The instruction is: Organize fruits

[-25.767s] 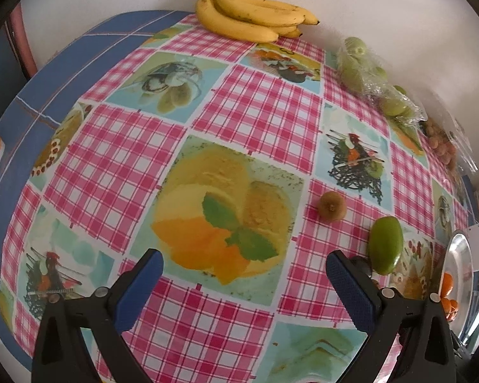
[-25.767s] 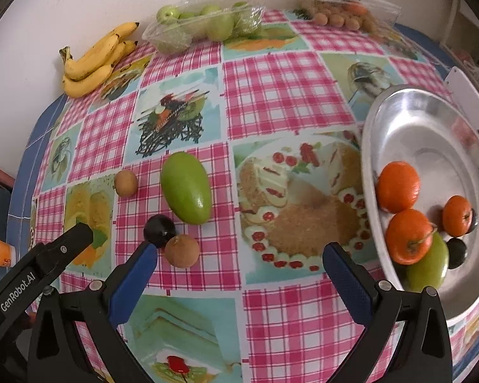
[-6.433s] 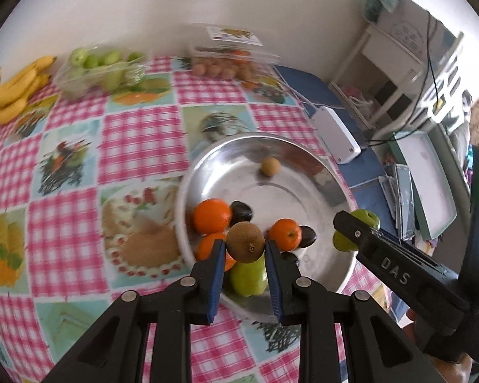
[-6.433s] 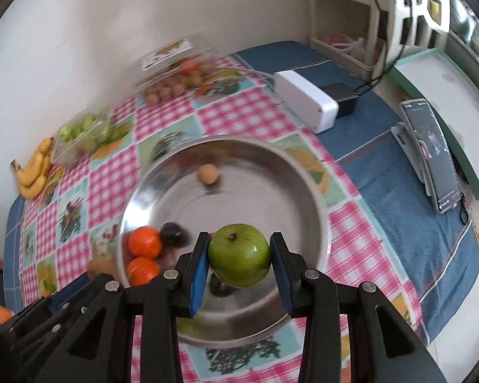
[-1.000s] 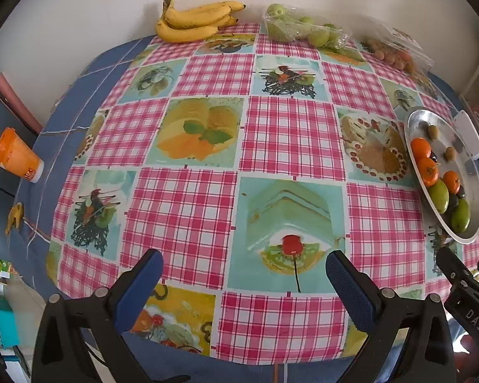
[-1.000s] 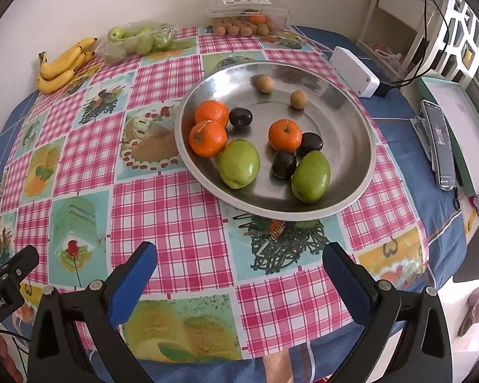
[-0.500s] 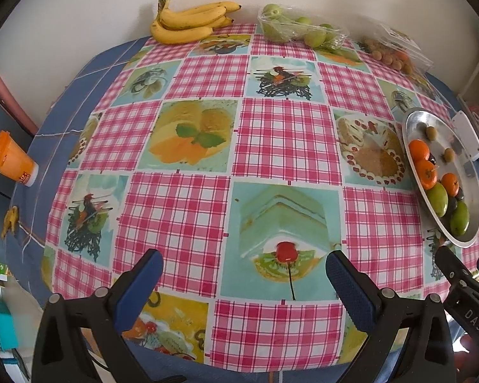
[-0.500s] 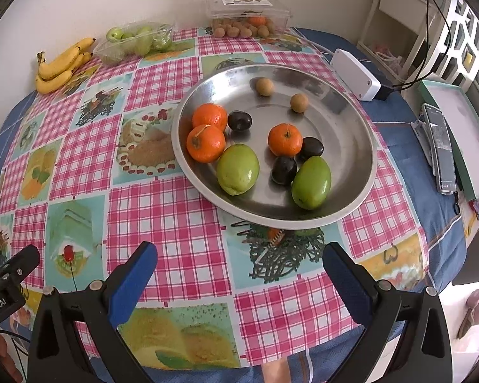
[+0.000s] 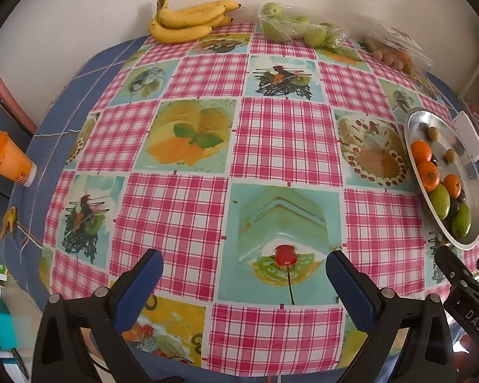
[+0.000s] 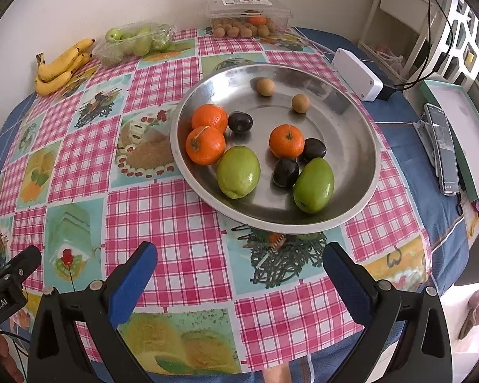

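Observation:
A round metal bowl sits on the checked tablecloth and holds several fruits: three oranges, two green fruits, three dark plums and two small brown fruits. In the left wrist view the same bowl lies at the far right. My right gripper stands open over the cloth just in front of the bowl, with nothing between its fingers. My left gripper is open too, empty, above the front middle of the table.
Along the back wall lie a bunch of bananas, a bag of green fruit and a clear box of small brown fruit. A white adapter and a phone lie right of the bowl. An orange cup stands at the left edge.
Both grippers have drifted slightly closer to the table, so the cloth and bowl sit a little nearer. Both stay open and empty; no fruit has moved.

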Motion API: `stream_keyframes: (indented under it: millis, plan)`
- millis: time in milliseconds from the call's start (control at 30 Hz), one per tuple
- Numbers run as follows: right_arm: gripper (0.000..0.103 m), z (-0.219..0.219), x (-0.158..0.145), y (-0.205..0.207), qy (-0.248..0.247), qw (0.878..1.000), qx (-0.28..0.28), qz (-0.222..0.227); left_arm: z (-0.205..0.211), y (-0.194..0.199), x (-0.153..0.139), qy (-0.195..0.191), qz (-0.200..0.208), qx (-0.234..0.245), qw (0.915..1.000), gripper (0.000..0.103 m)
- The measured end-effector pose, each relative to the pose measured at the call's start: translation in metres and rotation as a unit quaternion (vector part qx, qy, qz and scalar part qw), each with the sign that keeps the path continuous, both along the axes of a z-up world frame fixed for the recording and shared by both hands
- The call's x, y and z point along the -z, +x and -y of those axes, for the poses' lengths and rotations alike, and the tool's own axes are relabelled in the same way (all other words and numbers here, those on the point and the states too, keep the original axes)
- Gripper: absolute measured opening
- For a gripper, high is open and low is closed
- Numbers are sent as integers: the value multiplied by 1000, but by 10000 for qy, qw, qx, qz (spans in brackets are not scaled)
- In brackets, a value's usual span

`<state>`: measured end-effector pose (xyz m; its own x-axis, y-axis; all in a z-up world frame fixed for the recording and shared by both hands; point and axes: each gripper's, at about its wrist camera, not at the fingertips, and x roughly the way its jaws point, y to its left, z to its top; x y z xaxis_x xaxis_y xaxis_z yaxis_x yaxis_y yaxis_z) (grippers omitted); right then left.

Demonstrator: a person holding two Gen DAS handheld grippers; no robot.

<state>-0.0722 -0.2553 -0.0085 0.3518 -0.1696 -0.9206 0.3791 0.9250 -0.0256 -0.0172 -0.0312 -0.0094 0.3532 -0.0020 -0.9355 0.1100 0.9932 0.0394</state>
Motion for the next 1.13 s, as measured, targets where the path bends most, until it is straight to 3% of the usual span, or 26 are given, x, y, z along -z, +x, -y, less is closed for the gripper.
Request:
stream_keyframes:
  millis: [1000, 1133]
  plan:
    - [103, 6, 19, 10, 114, 9998, 13, -167, 10, 7, 18, 168, -51, 72, 9998, 103]
    - [103, 6, 19, 11, 104, 9998, 3, -154, 10, 7, 16, 31, -72, 109, 9999, 103]
